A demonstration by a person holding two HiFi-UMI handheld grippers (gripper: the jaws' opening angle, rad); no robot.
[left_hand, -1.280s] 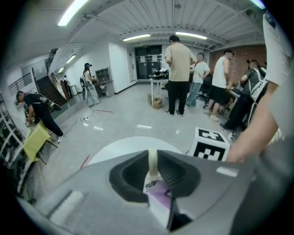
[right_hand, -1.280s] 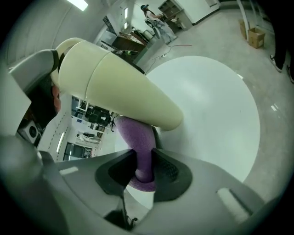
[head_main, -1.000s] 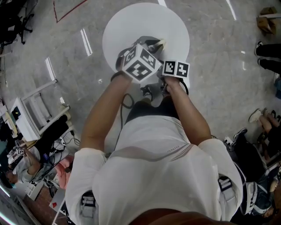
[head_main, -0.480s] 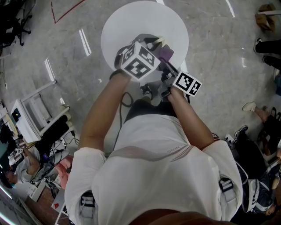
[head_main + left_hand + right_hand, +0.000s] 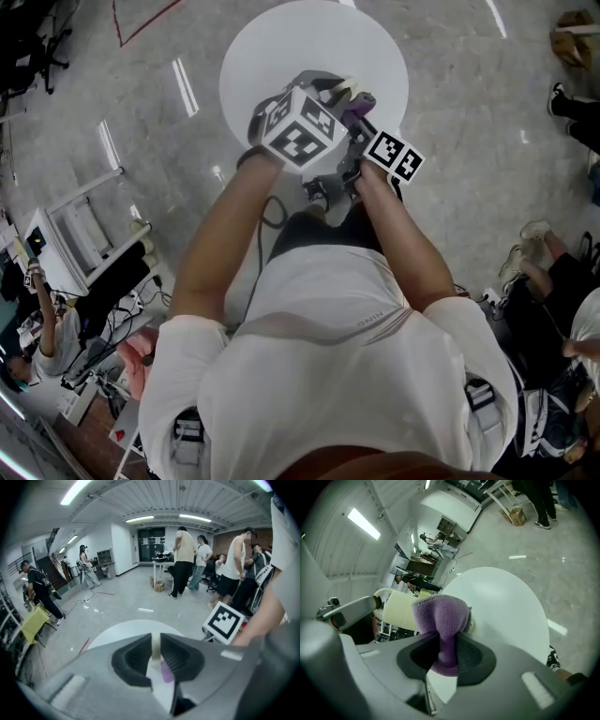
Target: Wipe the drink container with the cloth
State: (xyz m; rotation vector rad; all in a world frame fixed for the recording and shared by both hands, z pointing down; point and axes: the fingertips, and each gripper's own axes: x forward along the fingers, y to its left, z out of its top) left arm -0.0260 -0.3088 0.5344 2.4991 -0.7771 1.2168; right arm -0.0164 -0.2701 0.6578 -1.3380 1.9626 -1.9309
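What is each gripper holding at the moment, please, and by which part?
The left gripper clamps the pale drink container near one end; the right gripper pinches a fold of the purple cloth draped on it.

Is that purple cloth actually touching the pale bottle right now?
Touching. The right gripper view shows the purple cloth wrapped over the side of the pale bottle, lying against it with no gap between them.

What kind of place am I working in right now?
Probably an open lab or workshop hall: polished grey floor, ceiling strip lights, people standing about at the back, and cluttered workstations with cables.
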